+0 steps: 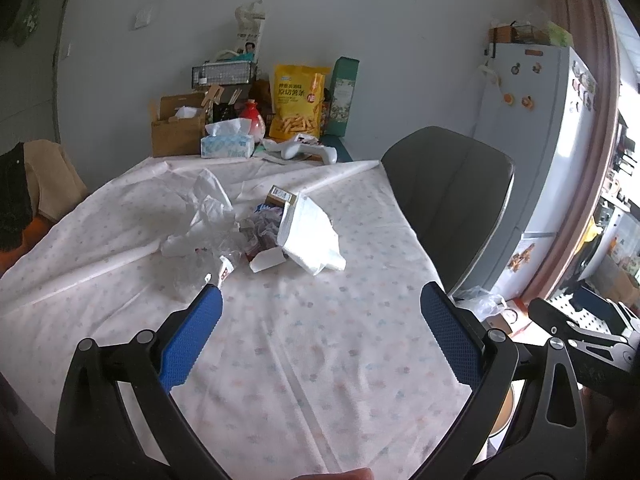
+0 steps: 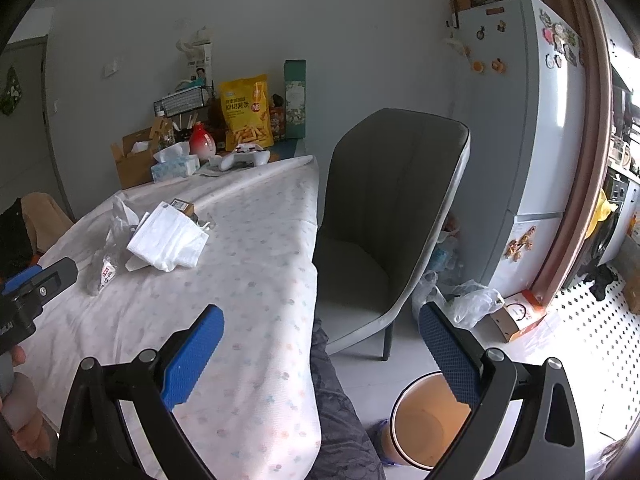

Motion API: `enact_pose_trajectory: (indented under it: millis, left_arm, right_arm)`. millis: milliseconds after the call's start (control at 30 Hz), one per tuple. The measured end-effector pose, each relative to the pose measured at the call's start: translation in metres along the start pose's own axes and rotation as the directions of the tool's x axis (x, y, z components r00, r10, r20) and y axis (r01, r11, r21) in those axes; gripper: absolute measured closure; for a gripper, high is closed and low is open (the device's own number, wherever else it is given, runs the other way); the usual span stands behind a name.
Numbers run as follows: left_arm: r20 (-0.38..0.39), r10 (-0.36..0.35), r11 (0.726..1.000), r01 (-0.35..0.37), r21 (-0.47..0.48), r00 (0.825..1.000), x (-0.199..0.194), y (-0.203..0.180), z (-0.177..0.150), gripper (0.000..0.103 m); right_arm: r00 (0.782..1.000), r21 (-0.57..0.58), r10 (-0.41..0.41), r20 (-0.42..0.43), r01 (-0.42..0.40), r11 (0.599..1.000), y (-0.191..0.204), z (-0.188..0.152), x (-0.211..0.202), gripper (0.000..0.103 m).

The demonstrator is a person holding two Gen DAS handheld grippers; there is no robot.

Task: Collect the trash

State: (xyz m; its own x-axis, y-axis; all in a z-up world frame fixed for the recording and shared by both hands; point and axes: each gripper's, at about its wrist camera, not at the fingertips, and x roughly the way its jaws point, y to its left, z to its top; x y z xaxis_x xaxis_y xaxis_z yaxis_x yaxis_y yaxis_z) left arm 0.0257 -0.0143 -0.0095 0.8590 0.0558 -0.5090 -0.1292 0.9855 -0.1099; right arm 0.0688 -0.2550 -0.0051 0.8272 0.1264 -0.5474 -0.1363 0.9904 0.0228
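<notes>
While both tools are hovering above the near end of the tabletop (image 1: 304, 360), covered in a white cloth with small pastel flowers, the trash is lying ahead of them as one loose heap toward the middle and left of the surface. The left tool (image 1: 320, 300) is standing with its two blue-padded fingers spread wide and pinching nothing; the heap is sitting straight beyond it and slightly left, so this tool is judged the nearer one. The right tool (image 2: 320, 324) is likewise spread and empty, hanging over the tabletop's right edge, with the heap well apart to its far left.

Counted, the heap is holding one folded white paper towel (image 1: 310, 236), one crumpled clear plastic bag (image 1: 208, 204), one small brown cardboard box (image 1: 282, 196), one small white squeeze tube (image 1: 224, 270) with red print, one white paper scrap (image 1: 266, 261) and a cluster of crinkled wrappers (image 1: 260, 228) too tangled to count. The tube's long axis is running near to far, its cap end pointing almost at the left tool's left fingertip (image 1: 210, 300).

One round orange-lined bin (image 2: 430, 424) with a pale rim is standing on the floor, low and right of the tabletop, just beneath the right tool, which probably makes that side the drop-off.
</notes>
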Motion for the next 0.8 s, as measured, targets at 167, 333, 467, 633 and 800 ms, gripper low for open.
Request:
enact_pose_trajectory:
  millis: [167, 333, 467, 633, 800]
  left_arm:
    - [0.008, -0.008, 1.0, 0.008, 0.016, 1.0, -0.003, -0.007, 0.001, 0.004]
    - [0.011, 0.005, 1.0, -0.005, 0.029, 1.0, -0.005, -0.011, 0.0, 0.005]
    - [0.024, 0.017, 0.999, -0.017, 0.03, 1.0, -0.007, -0.015, 0.001, 0.004]
    - [0.015, 0.024, 0.999, -0.024, 0.031, 1.0, -0.005, -0.013, 0.001, 0.004]
    - [0.023, 0.035, 0.999, -0.036, 0.007, 0.999, -0.005, -0.006, 0.001, 0.004]
  right_arm:
    - [1.0, 0.001, -0.014, 0.014, 0.014, 1.0, -0.004, 0.002, -0.004, 0.007]
    - [1.0, 0.007, -0.019, 0.017, 0.019, 1.0, -0.006, 0.003, -0.005, 0.007]
    - [1.0, 0.008, -0.02, 0.016, 0.02, 1.0, -0.006, 0.004, -0.005, 0.007]
    - [1.0, 0.004, -0.017, 0.006, 0.017, 1.0, -0.005, 0.003, -0.002, 0.007]
    - [1.0, 0.003, -0.016, 0.005, 0.016, 1.0, -0.004, 0.003, -0.002, 0.007]
